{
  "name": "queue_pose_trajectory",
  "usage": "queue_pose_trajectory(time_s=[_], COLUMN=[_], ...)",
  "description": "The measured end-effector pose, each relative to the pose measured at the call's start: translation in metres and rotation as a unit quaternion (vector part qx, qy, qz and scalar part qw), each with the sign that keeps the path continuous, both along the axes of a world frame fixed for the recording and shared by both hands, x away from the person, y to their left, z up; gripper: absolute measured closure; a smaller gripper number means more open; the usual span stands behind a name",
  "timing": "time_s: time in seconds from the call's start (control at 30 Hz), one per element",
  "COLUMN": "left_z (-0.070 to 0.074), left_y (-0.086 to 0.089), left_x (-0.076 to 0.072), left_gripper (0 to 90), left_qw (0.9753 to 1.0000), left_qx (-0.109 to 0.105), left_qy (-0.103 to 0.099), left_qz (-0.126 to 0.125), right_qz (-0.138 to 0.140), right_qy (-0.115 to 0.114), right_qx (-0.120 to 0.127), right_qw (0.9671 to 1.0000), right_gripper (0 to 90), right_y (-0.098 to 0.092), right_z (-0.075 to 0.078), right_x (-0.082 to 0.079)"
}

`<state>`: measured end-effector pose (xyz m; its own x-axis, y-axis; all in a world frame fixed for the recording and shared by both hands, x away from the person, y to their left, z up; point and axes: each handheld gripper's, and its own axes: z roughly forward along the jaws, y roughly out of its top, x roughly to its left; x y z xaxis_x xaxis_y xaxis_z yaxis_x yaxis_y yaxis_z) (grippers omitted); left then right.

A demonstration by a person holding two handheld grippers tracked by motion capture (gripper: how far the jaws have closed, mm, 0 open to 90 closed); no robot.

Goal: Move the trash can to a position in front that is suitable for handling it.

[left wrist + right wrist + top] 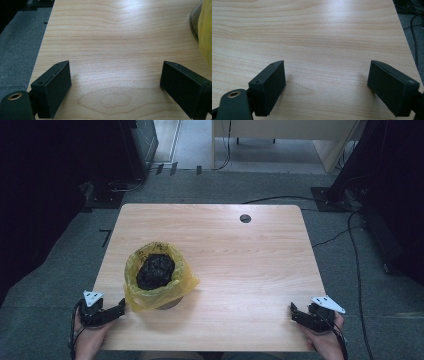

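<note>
A round bin lined with a yellow plastic bag [159, 280] stands on the left half of the wooden table [240, 260]; dark crumpled stuff [155, 270] fills its middle. My left gripper [116, 309] rests at the table's front left corner, just left of the bag, jaws wide apart over bare wood. In the left gripper view the left gripper [115, 85] holds nothing, and the bag's yellow edge [206, 32] shows at the right. My right gripper [295, 312] sits at the front right corner, open. The right gripper [327, 85] has only wood between its jaws.
A round cable hole [245, 218] sits near the table's far edge. Grey carpet surrounds the table, with black cables [357, 265] on the floor to the right and dark equipment [380, 195] at both sides. A light wooden desk [285, 135] stands beyond.
</note>
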<state>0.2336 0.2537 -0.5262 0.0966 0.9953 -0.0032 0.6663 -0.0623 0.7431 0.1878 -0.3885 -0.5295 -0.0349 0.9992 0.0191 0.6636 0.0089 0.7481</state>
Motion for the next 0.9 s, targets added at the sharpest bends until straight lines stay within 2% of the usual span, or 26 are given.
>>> queue_pose_trajectory(time_s=[0.2, 0.3, 0.33, 0.37, 0.4, 0.43, 0.47, 0.5, 0.53, 0.57, 0.6, 0.63, 0.67, 0.7, 0.77, 0.8, 0.83, 0.87, 0.9], left_z=[0.001, 0.002, 0.004, 0.005, 0.008, 0.016, 0.016, 0.025, 0.025, 0.030, 0.035, 0.042, 0.046, 0.051, 0.061, 0.064, 0.066, 0.070, 0.070], left_y=[0.002, 0.005, 0.006, 0.007, 0.008, 0.007, 0.007, 0.007, 0.007, 0.006, 0.005, 0.005, 0.006, 0.006, 0.001, -0.001, -0.006, -0.016, -0.016], left_x=[-0.001, -0.002, -0.001, -0.001, -0.001, -0.002, -0.002, -0.003, -0.003, -0.003, -0.002, 0.000, 0.002, 0.004, 0.010, 0.012, 0.015, 0.021, 0.021], left_gripper=[12.7, 15.2, 15.2, 18.1, 24.8, 25.8, 28.5, 33.6, 36.2, 36.2, 43.3, 47.3, 47.3, 52.1, 61.8, 67.5, 69.6, 71.4, 72.7], left_qw=[1.0000, 0.9998, 0.9996, 0.9993, 0.9990, 0.9984, 0.9984, 0.9974, 0.9974, 0.9970, 0.9963, 0.9948, 0.9938, 0.9928, 0.9911, 0.9909, 0.9909, 0.9905, 0.9905], left_qx=[-0.001, -0.009, -0.019, -0.030, -0.032, -0.037, -0.037, -0.046, -0.046, -0.042, -0.043, -0.055, -0.062, -0.069, -0.083, -0.085, -0.087, -0.089, -0.089], left_qy=[-0.001, -0.001, -0.001, -0.002, -0.006, -0.021, -0.021, -0.038, -0.038, -0.049, -0.060, -0.072, -0.078, -0.084, -0.098, -0.101, -0.101, -0.104, -0.104], left_qz=[0.002, 0.017, 0.019, 0.022, 0.029, 0.037, 0.037, 0.042, 0.042, 0.042, 0.044, 0.047, 0.048, 0.050, 0.036, 0.027, 0.019, -0.002, -0.002], right_qz=[0.000, -0.001, -0.001, -0.002, -0.002, -0.002, -0.001, -0.002, -0.002, -0.003, 0.002, 0.010, 0.010, 0.010, 0.001, -0.006, -0.007, -0.006, -0.006], right_qy=[0.000, 0.000, 0.000, 0.000, 0.000, -0.001, -0.001, -0.003, -0.003, -0.006, -0.011, -0.013, -0.013, -0.015, -0.020, -0.031, -0.041, -0.053, -0.053], right_qx=[0.000, 0.000, 0.000, 0.001, 0.001, 0.001, 0.000, 0.000, 0.000, -0.001, 0.004, 0.010, 0.010, 0.010, 0.007, 0.003, -0.001, -0.003, -0.003], right_qw=[1.0000, 1.0000, 1.0000, 1.0000, 1.0000, 1.0000, 1.0000, 1.0000, 1.0000, 1.0000, 0.9999, 0.9998, 0.9998, 0.9998, 0.9998, 0.9995, 0.9992, 0.9985, 0.9985], right_gripper=[14.8, 15.2, 15.2, 15.5, 15.9, 16.4, 17.4, 20.5, 20.5, 25.3, 29.9, 31.1, 31.1, 33.7, 37.1, 41.8, 45.4, 48.6, 48.6], right_y=[0.000, 0.000, 0.000, 0.000, 0.000, 0.000, 0.001, 0.001, 0.001, 0.001, 0.002, 0.002, 0.002, 0.001, 0.001, 0.001, 0.002, 0.002, 0.002], right_z=[0.000, 0.000, 0.000, 0.000, 0.000, 0.000, 0.000, 0.000, 0.000, 0.001, 0.001, 0.001, 0.001, 0.001, 0.002, 0.003, 0.004, 0.005, 0.005], right_x=[0.000, 0.000, 0.000, 0.000, 0.000, 0.000, -0.001, -0.001, -0.001, -0.002, -0.003, -0.004, -0.004, -0.004, -0.004, -0.006, -0.006, -0.007, -0.007])
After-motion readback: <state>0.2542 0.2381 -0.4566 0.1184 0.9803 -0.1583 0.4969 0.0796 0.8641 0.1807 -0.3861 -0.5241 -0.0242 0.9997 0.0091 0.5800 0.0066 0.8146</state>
